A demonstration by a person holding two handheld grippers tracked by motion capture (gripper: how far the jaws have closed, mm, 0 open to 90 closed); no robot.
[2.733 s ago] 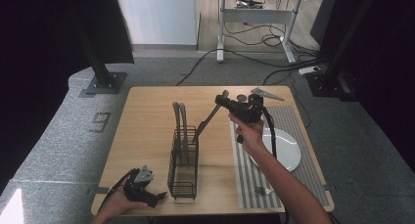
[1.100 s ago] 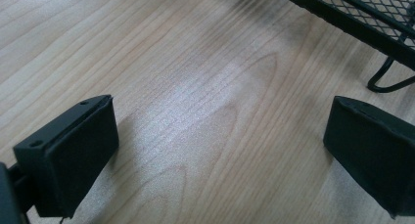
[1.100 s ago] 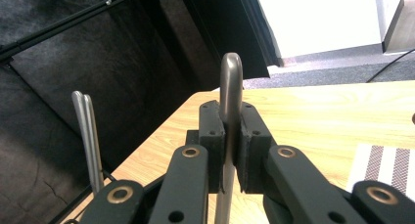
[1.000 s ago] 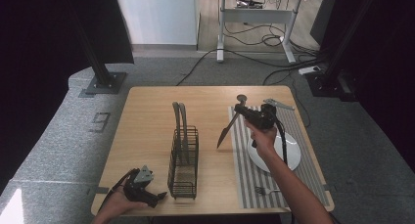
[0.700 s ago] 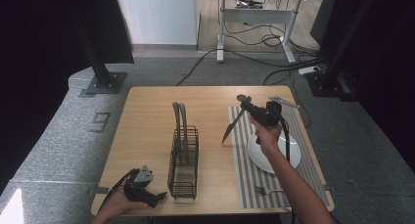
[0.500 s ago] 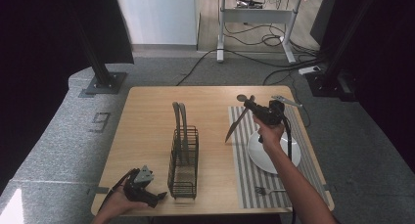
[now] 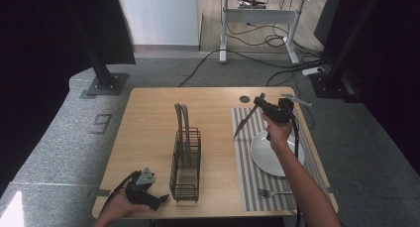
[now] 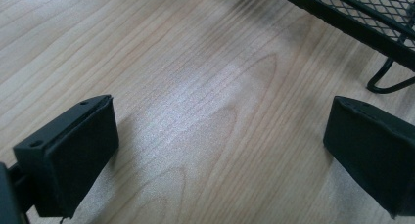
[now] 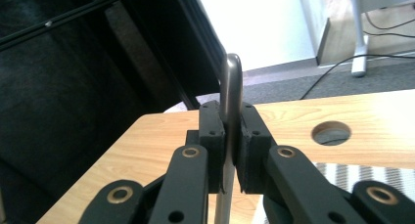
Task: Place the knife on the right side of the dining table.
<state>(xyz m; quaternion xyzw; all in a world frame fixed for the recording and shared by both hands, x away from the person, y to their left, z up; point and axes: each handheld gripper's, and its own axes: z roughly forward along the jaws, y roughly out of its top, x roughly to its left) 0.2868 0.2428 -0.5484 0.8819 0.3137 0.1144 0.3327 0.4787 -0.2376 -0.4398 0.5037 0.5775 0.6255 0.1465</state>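
above the striped mat [image 7: 247,152], knife [image 7: 244,123] clamped by its handle in right claw [image 7: 261,102], blade slanting down-left, clear of counter [image 7: 148,123]; white plate [image 7: 270,155] just beside. left claw [image 7: 161,199] resting wide apart, nothing between, near wire caddy [image 7: 185,162].

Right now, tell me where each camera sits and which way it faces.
High view: above the person's side, looking forward and down on the wooden table; both forearms, the left gripper and the right gripper holding a knife above the striped mat.
Left gripper view: on the left gripper, facing down at bare tabletop; open jaws, rack corner.
Right gripper view: on the right gripper, facing across the table; jaws clamp the knife's handle.
Shared: high and left views show the rack.
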